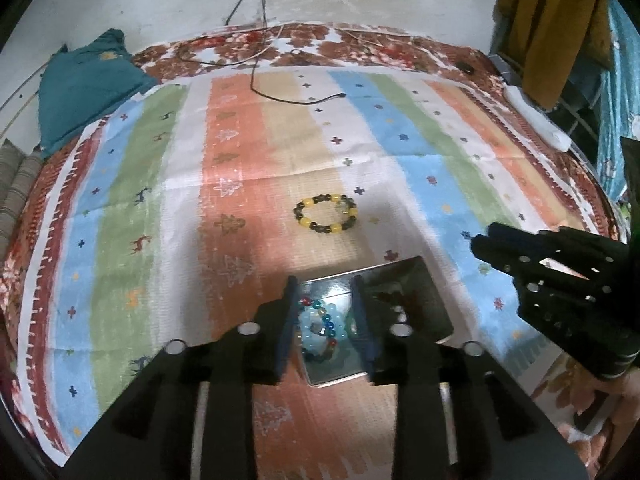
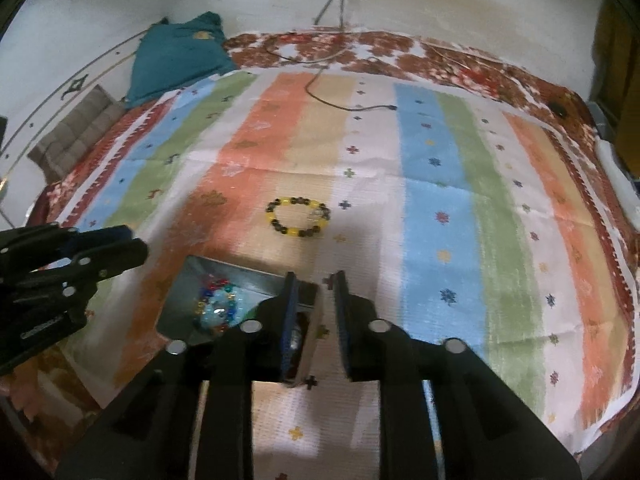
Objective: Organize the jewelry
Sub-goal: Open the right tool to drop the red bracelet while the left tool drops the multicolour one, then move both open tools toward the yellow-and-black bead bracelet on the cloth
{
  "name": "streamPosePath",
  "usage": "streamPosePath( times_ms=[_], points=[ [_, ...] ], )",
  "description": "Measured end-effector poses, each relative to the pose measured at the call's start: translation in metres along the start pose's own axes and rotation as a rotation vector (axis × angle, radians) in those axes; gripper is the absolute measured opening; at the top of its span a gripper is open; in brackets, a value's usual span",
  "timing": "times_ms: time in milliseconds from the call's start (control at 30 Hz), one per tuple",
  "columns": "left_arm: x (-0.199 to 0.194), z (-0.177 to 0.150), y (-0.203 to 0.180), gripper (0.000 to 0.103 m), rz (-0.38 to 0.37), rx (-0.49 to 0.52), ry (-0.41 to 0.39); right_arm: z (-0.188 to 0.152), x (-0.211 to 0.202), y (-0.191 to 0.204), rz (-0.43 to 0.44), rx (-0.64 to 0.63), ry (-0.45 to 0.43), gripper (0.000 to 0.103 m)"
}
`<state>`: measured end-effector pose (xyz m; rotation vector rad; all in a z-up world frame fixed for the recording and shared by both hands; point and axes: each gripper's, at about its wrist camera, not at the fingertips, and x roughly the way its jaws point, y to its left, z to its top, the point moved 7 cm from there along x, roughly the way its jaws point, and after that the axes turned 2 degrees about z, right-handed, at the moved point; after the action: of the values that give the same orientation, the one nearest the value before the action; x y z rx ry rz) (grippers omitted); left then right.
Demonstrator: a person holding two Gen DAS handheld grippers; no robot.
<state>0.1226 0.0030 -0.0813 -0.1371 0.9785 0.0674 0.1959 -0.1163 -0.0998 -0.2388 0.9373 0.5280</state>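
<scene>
A shiny metal tray (image 1: 424,280) lies on the striped cloth and holds several coloured bead bracelets (image 1: 322,330); it also shows in the right wrist view (image 2: 224,270) with the beads (image 2: 218,304) inside. A yellow-and-black bead bracelet (image 1: 325,214) lies on the cloth beyond the tray, also in the right wrist view (image 2: 298,217). My left gripper (image 1: 326,292) is open and hovers over the beads in the tray. My right gripper (image 2: 314,284) is open with its jaws astride the tray's right rim (image 2: 314,332); it also shows in the left wrist view (image 1: 486,240).
A striped cloth (image 1: 132,200) covers a floral bedspread (image 1: 360,40). A black cable (image 1: 304,100) lies at the far side. A teal cushion (image 1: 84,84) sits far left, a white power strip (image 1: 536,116) far right, and a mustard cloth (image 1: 552,28) hangs beyond.
</scene>
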Motion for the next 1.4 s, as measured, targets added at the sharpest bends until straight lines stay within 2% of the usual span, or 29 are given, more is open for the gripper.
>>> streamPosePath(
  times_ms=[133, 300, 367, 433, 600, 733, 833, 967, 1200, 1400],
  points=[
    [0.004, 0.003, 0.008, 0.048, 0.031, -0.019, 0.003, 0.001, 0.004, -0.005, -0.009, 0.014, 0.017, 0.035],
    [0.011, 0.009, 0.016, 0.060, 0.060, -0.025, 0.017, 0.005, 0.005, -0.006, -0.002, 0.015, 0.010, 0.047],
    [0.013, 0.012, 0.018, 0.066, 0.061, -0.035, 0.019, 0.007, 0.006, -0.007, 0.011, 0.018, 0.007, 0.048],
    [0.016, 0.014, 0.019, 0.066, 0.053, -0.045, 0.023, 0.010, 0.009, -0.007, 0.023, 0.022, 0.006, 0.053],
    [0.028, 0.023, 0.019, 0.067, 0.025, -0.053, 0.042, 0.017, 0.016, -0.009, 0.033, 0.029, 0.012, 0.058],
    [0.037, 0.031, 0.017, 0.067, 0.027, -0.026, 0.045, 0.021, 0.022, -0.009, 0.032, 0.021, 0.023, 0.061],
    [0.042, 0.037, 0.019, 0.073, 0.026, -0.026, 0.045, 0.025, 0.028, -0.010, 0.021, 0.014, 0.028, 0.065],
    [0.055, 0.044, 0.028, 0.073, 0.044, -0.040, 0.068, 0.030, 0.036, -0.016, 0.019, 0.026, 0.045, 0.069],
    [0.079, 0.052, 0.036, 0.073, 0.064, -0.039, 0.113, 0.039, 0.051, -0.024, 0.027, 0.049, 0.076, 0.073],
    [0.092, 0.060, 0.035, 0.073, 0.045, -0.019, 0.120, 0.046, 0.066, -0.028, 0.020, 0.043, 0.104, 0.075]
  ],
)
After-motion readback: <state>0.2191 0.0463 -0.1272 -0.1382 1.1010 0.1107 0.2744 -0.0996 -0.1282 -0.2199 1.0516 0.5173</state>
